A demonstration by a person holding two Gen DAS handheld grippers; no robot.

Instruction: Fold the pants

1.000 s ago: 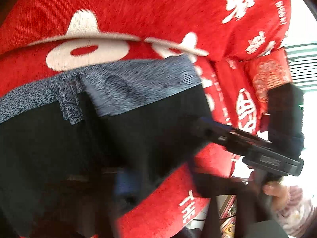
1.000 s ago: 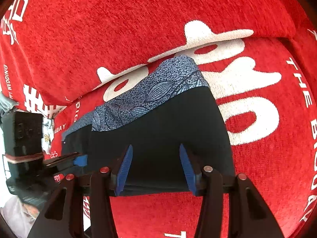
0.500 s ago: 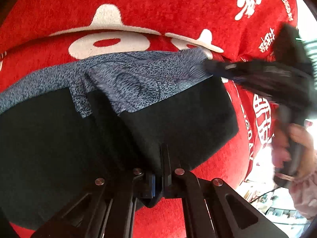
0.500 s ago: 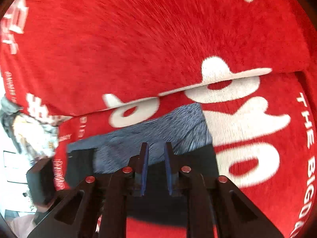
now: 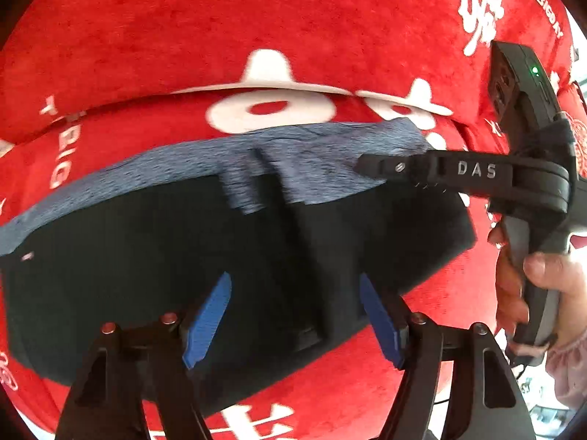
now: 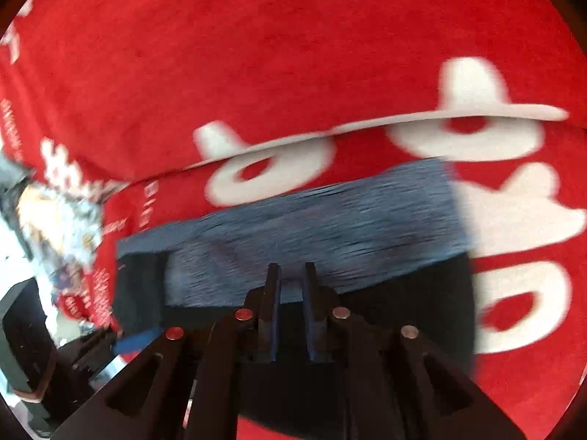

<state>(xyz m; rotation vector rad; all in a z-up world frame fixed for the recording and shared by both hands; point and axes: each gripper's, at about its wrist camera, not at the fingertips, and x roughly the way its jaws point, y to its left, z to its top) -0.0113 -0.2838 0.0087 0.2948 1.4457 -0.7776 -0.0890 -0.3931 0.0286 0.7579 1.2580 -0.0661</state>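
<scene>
The black pants (image 5: 146,256) with a blue-grey patterned waistband (image 5: 323,150) lie folded on a red sofa cover (image 5: 220,36). My left gripper (image 5: 297,319) is open and empty, just above the near edge of the fold. My right gripper (image 6: 291,282) has its jaws nearly closed over the black cloth by the waistband (image 6: 330,220); nothing shows between its fingers. In the left wrist view it (image 5: 367,165) reaches in from the right over the waistband's right end.
The red cover carries large white characters (image 6: 513,205) and small lettering. The sofa back (image 6: 256,55) rises behind the pants. Clutter (image 6: 58,227) lies beyond the cushion's left end. A hand (image 5: 539,275) holds the right gripper's handle.
My left gripper was shut on the pants' near edge and has opened, letting go. My right gripper closed from wide open and moved up to the waistband.
</scene>
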